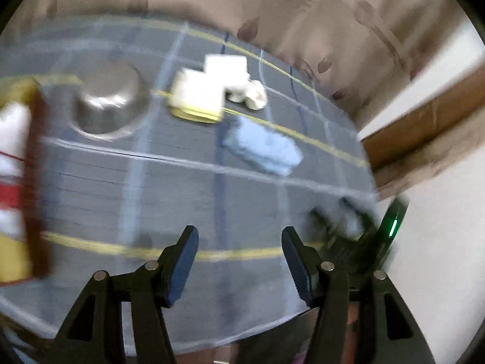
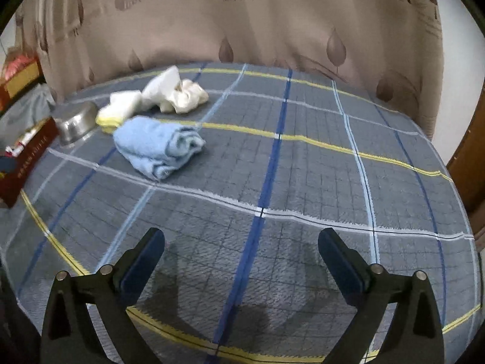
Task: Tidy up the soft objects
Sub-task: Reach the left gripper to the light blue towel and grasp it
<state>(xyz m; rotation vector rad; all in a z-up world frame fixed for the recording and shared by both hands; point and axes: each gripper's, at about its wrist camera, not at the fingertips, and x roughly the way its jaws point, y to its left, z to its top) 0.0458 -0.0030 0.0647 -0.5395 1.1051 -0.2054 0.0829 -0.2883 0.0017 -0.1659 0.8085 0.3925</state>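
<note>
A folded light blue towel (image 2: 157,147) lies on the checked cloth of the table (image 2: 303,182), left of centre. Behind it lie a yellow-edged white cloth (image 2: 119,107) and a crumpled cream cloth (image 2: 178,92). My right gripper (image 2: 241,236) hovers over bare cloth nearer than the towel, open wide, with nothing between its fingers. The left wrist view is blurred: the blue towel (image 1: 263,148), the white cloths (image 1: 212,86) and a cream bundle (image 1: 253,92) lie far ahead. My left gripper (image 1: 239,233) is open and empty above the cloth.
An upturned steel bowl (image 2: 75,124) stands left of the cloths, also the steel bowl (image 1: 110,100). A dark red box (image 2: 24,157) with mixed items sits at the left edge. A patterned curtain (image 2: 242,24) hangs behind the table. A dark device with a green light (image 1: 391,224) is at right.
</note>
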